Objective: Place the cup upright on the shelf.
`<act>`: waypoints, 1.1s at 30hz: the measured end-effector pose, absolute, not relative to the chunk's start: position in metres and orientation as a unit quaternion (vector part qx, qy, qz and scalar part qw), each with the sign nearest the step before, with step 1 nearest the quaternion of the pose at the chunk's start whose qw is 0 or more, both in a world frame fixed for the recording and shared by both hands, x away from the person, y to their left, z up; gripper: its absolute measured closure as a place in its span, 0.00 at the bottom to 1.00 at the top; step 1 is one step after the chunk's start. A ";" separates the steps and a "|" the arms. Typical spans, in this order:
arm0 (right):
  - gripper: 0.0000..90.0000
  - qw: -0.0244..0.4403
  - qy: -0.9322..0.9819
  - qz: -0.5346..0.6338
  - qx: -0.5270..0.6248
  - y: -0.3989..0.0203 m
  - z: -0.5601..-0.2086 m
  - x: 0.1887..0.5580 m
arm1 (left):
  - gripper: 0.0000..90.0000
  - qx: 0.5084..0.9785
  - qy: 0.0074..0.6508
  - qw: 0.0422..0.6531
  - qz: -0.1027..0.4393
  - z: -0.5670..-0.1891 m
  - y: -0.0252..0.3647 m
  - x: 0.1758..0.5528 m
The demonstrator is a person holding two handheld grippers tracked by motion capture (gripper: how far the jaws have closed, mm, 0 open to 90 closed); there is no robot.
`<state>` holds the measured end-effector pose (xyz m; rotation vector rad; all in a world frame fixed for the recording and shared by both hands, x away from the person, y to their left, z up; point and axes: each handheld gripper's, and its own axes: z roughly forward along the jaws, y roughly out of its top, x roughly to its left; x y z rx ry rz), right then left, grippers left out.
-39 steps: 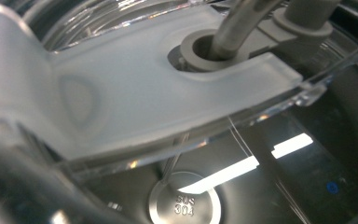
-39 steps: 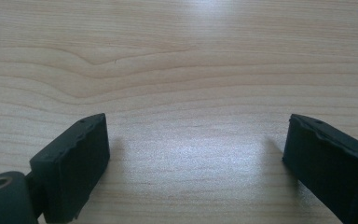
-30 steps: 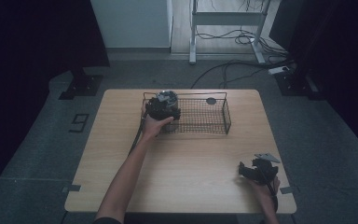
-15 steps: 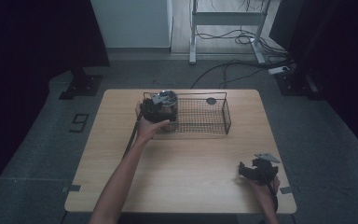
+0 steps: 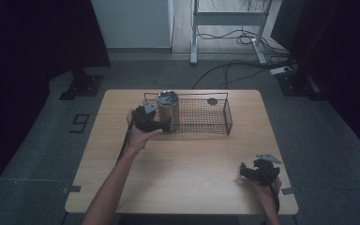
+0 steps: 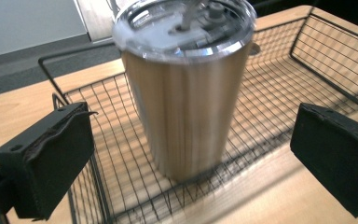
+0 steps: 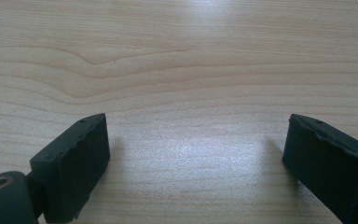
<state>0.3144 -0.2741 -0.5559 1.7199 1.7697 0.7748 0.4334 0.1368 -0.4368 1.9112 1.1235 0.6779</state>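
A brushed-metal tumbler (image 5: 168,111) with a clear lid stands upright in the left end of a black wire basket (image 5: 228,119). My left gripper (image 5: 163,125) is just outside the basket's near left corner, open. In the left gripper view the tumbler (image 6: 186,102) rises between the two spread pads without touching them, and the basket (image 6: 307,51) stretches away behind it. My right gripper (image 5: 244,171) rests low at the table's near right corner, open. In the right gripper view the right gripper (image 7: 196,163) holds nothing over bare wood.
A small dark round object (image 5: 212,101) lies at the back of the basket. The light wooden table (image 5: 192,187) has its front edge close to the right hand. Cables and a metal frame (image 5: 225,18) stand on the floor beyond the table.
The left gripper has let go of the tumbler and drawn back toward the person and slightly left. The tumbler now stands alone in the basket. The right gripper has not moved.
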 end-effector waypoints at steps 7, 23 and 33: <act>0.08 0.273 0.657 0.288 0.641 -0.274 -0.556 0.314 | 0.00 0.762 0.442 0.404 0.246 -0.447 0.152 0.400; 0.08 0.273 0.657 0.288 0.641 -0.274 -0.556 0.314 | 0.00 0.774 0.444 0.404 0.200 -0.480 0.184 0.331; 0.07 0.273 0.657 0.287 0.641 -0.274 -0.556 0.314 | 0.02 0.779 0.455 0.388 0.190 -0.501 0.197 0.312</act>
